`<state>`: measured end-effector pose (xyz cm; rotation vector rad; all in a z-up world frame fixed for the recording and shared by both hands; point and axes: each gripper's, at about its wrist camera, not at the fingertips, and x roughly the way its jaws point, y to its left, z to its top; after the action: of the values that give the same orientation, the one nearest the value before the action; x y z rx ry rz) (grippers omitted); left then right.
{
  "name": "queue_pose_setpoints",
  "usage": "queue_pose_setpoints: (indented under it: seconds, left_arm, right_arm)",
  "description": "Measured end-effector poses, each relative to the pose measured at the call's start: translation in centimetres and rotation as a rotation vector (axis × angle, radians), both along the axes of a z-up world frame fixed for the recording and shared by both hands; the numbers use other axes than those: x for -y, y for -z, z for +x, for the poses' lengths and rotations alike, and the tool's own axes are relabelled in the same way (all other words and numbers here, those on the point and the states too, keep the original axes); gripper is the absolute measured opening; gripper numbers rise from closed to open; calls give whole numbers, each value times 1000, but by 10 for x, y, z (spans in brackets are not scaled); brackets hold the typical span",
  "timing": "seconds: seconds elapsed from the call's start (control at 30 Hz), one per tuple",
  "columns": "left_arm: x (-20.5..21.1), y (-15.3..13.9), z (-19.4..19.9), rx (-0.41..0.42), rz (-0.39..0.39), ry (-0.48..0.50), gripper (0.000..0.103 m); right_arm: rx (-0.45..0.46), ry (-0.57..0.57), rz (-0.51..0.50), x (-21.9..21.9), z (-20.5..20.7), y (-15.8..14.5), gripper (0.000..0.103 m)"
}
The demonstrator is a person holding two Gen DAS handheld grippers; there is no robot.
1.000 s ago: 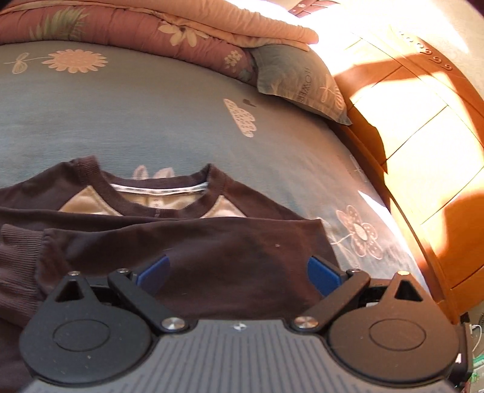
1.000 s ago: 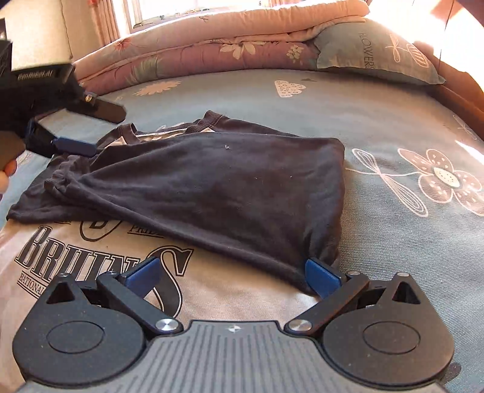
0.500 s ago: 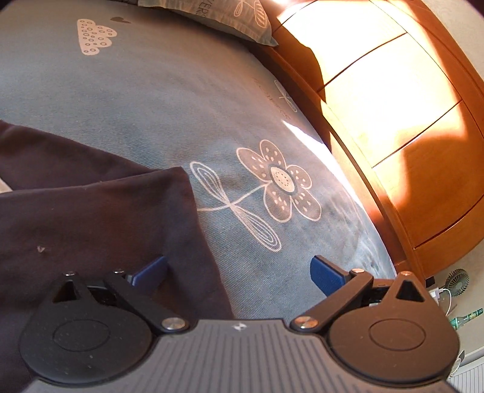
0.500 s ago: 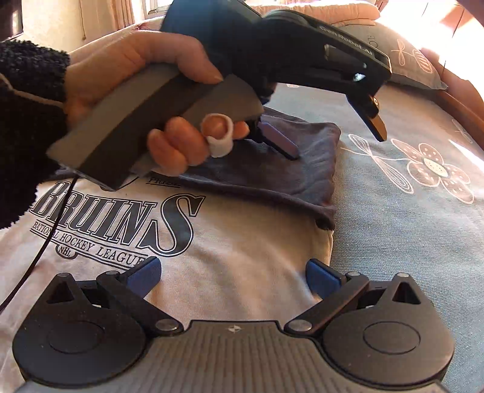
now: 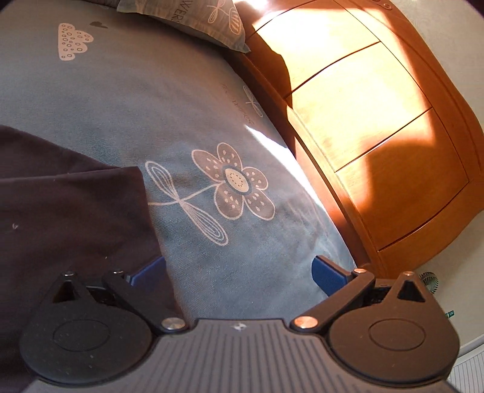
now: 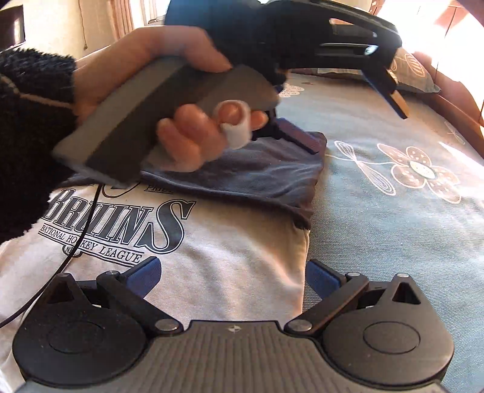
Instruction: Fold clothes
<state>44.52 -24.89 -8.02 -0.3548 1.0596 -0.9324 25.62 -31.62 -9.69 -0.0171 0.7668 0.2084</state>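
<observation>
I hold both grippers' jaws wide: left gripper (image 5: 237,269) at the dark sleeve (image 5: 69,211), right gripper (image 6: 231,272) over the Bruins shirt (image 6: 230,241) on the bed (image 6: 393,226).

One shirt (image 6: 211,266), one pillow (image 5: 193,21), seemingly two tongs (image 5: 239,273) (image 6: 231,276).

To the right of the folded shirt (image 6: 242,181) the grey bedsheet (image 5: 257,241) lies bare as far as the wooden headboard (image 5: 378,127) and the pillow (image 5: 193,18). The left gripper (image 6: 348,118), held in a hand (image 6: 169,99), hangs over the shirt's upper right corner and blocks passage there
</observation>
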Motion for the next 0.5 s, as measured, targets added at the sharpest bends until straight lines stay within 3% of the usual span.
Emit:
queue_pose_setpoints:
  seconds: [0.1, 0.27, 0.5]
  left_arm:
    - [-22, -1, -15, 20, 24, -23, 102]
    - [-47, -6, -29, 27, 4, -48, 102]
    - [-61, -14, -45, 72, -39, -29, 102]
  right_arm:
    - [49, -7, -59, -2, -3, -2, 103]
    - [110, 98, -217, 16, 15, 4, 103]
    - [115, 192, -274, 26, 43, 21, 103]
